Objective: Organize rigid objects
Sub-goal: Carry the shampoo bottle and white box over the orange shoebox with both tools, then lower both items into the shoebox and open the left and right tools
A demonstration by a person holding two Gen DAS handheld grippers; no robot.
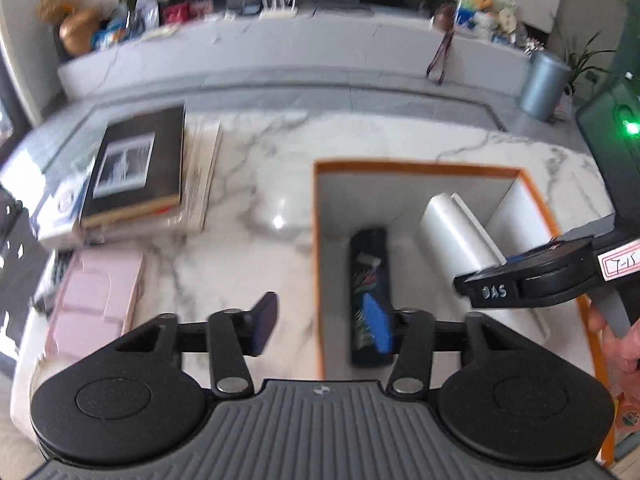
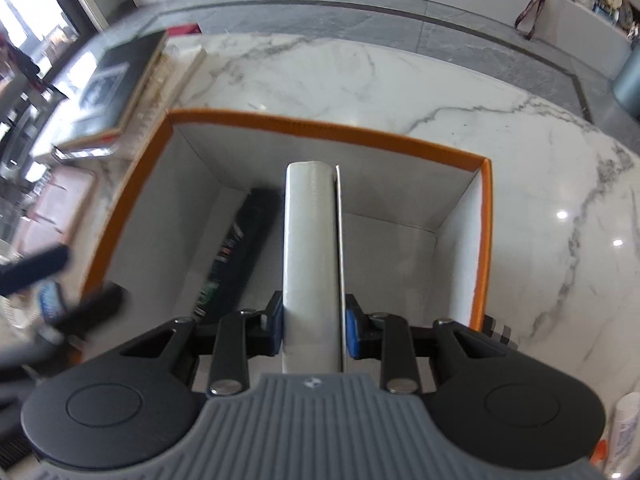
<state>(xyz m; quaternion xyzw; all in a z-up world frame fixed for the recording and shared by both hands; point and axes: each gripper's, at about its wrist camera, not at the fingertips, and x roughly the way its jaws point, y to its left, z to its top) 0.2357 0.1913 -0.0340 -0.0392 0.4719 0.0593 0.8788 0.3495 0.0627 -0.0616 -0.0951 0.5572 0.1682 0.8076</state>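
Right wrist view shows the right gripper [image 2: 314, 330] clamped on a long white rectangular box [image 2: 310, 240], its blue pads [image 2: 354, 332] pressed flat against both long sides near the box's near end. The white box points straight forward from the jaws and hangs above the interior of the orange-rimmed cardboard box with white inner walls [image 2: 320, 130], its far end reaching toward that container's far wall. Seen from the left wrist view, this same right gripper [image 1: 532, 276] enters over the container's right edge, tilted down, with the person's right hand [image 1: 616, 344] curled around its handle; the white box [image 1: 456, 236] slants down into the orange-rimmed box [image 1: 400, 168].

Left gripper [image 1: 324, 324] stands wide open and grasps nothing; its left blue pad [image 1: 264, 320] sits over the white marble tabletop [image 1: 260, 152] just outside the container's left wall, and its other finger is over the container's inside. In the right wrist view it is only a dark blur [image 2: 60, 288] at the container's left side.

On the container's floor, left of the white box, lies a flat black rectangular package with coloured print [image 1: 370, 296], lengthwise, near the left wall.

Left of the container, well apart, a stack of books topped by a black-covered book [image 1: 136, 164] rests on the marble, with a pink flat case [image 1: 96, 300] nearer the camera
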